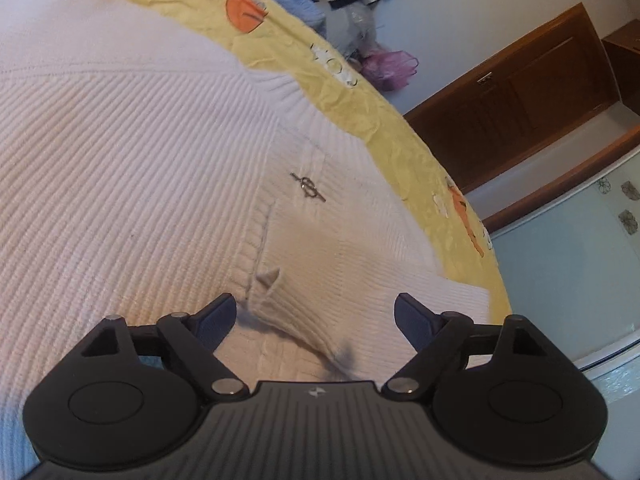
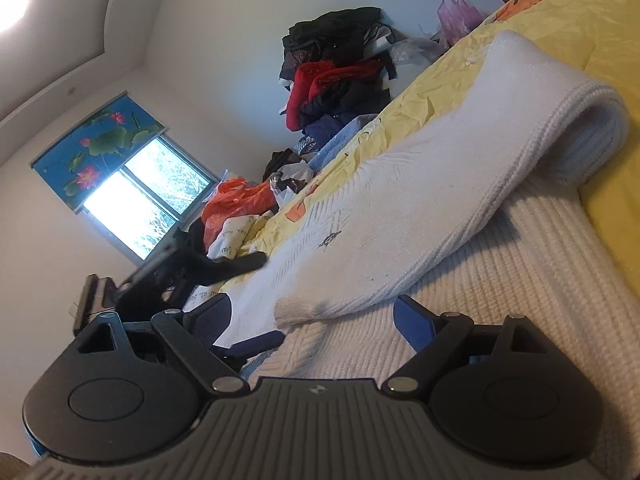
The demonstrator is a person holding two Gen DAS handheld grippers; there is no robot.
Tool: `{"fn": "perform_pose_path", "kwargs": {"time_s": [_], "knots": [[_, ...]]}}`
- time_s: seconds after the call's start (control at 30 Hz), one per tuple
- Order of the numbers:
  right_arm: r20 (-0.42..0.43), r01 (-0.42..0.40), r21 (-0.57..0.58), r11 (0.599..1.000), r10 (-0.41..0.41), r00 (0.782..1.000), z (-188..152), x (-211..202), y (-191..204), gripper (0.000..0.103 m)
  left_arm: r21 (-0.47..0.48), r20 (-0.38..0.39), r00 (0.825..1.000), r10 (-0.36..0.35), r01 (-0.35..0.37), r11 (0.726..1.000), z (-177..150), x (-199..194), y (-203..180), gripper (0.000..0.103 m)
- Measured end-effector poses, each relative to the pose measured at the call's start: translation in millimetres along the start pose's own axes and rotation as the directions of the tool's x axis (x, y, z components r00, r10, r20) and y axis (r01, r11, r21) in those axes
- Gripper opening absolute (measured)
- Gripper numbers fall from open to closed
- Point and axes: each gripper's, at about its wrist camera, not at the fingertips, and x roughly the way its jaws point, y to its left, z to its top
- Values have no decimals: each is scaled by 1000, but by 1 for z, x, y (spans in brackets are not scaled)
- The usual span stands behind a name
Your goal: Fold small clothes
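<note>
Both left gripper and right gripper are gaping wide, holding nothing, hovering near white ribbed knit sweater's folded-over sleeve; the sleeve is looking ready to slide off, undoing the fold.

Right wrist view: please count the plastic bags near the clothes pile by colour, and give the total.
Orange plastic bag: 1
Purple plastic bag: 1
Total: 2
</note>
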Motion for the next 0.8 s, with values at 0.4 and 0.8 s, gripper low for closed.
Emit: {"fn": "perform_pose_path", "kwargs": {"time_s": [0.4, 0.8], "knots": [[-11, -5, -26, 1000, 5, 1000, -1, -1, 5, 97, 287, 128, 975, 183, -213, 934, -2, -7, -41, 10], [-17, -5, -35, 999, 5, 1000, -2, -7, 5, 98, 349, 365, 882, 299, -427, 834, 38, -73, 2, 9]]}}
